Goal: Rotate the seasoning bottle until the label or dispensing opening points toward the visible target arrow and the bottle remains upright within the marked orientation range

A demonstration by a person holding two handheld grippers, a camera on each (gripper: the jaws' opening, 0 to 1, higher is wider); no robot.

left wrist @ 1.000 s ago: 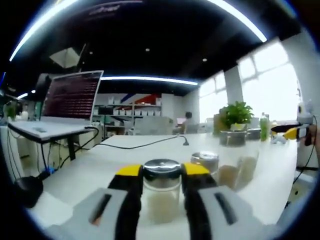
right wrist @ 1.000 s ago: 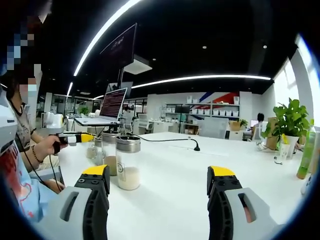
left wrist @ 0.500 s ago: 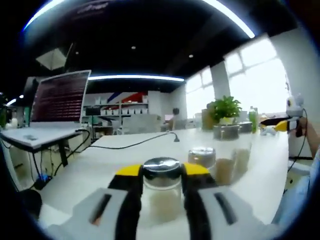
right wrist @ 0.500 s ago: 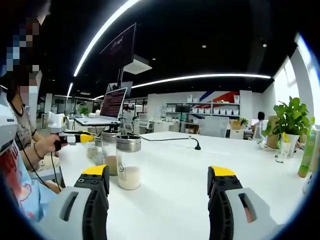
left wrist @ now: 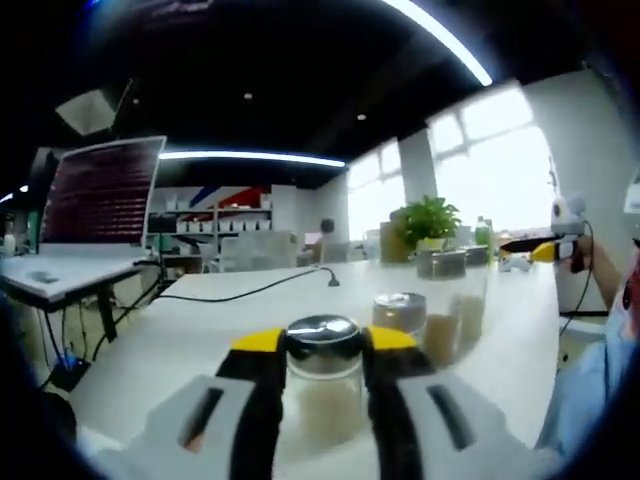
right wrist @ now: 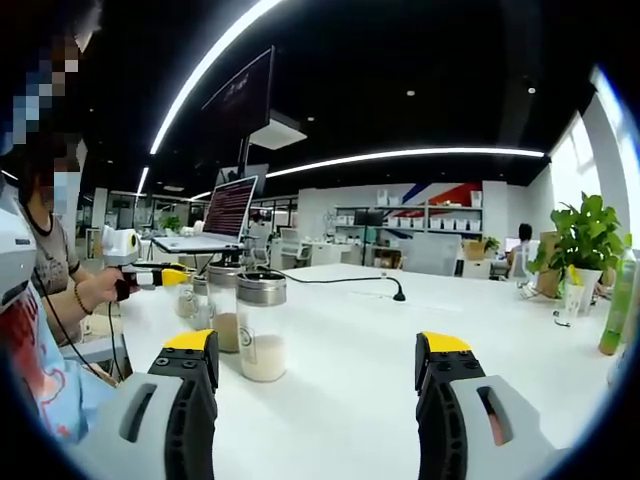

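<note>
My left gripper (left wrist: 322,350) is shut on a clear seasoning bottle (left wrist: 322,395) with a metal lid and pale powder inside. The yellow-tipped jaws press on both sides just under the lid, and the bottle stands upright on the white table (left wrist: 200,340). In the right gripper view, the left gripper (right wrist: 160,275) sits far left in a person's hand, with a small bottle (right wrist: 187,300) at its tip. My right gripper (right wrist: 317,360) stands open above the table with nothing between its jaws. The right gripper (left wrist: 540,245) also appears at the far right of the left gripper view.
Two more lidded bottles (left wrist: 400,312) (left wrist: 442,288) stand behind the held one; the right gripper view has them as bottles (right wrist: 262,328) (right wrist: 222,310). A laptop (left wrist: 100,195) sits on a stand at left, a black cable (left wrist: 250,290) crosses the table, and a potted plant (right wrist: 585,240) and a green bottle (right wrist: 615,305) stand at right.
The left gripper view has swung, so the background slid leftward, while the bottle stays clamped between the jaws. The right gripper has held still and open.
</note>
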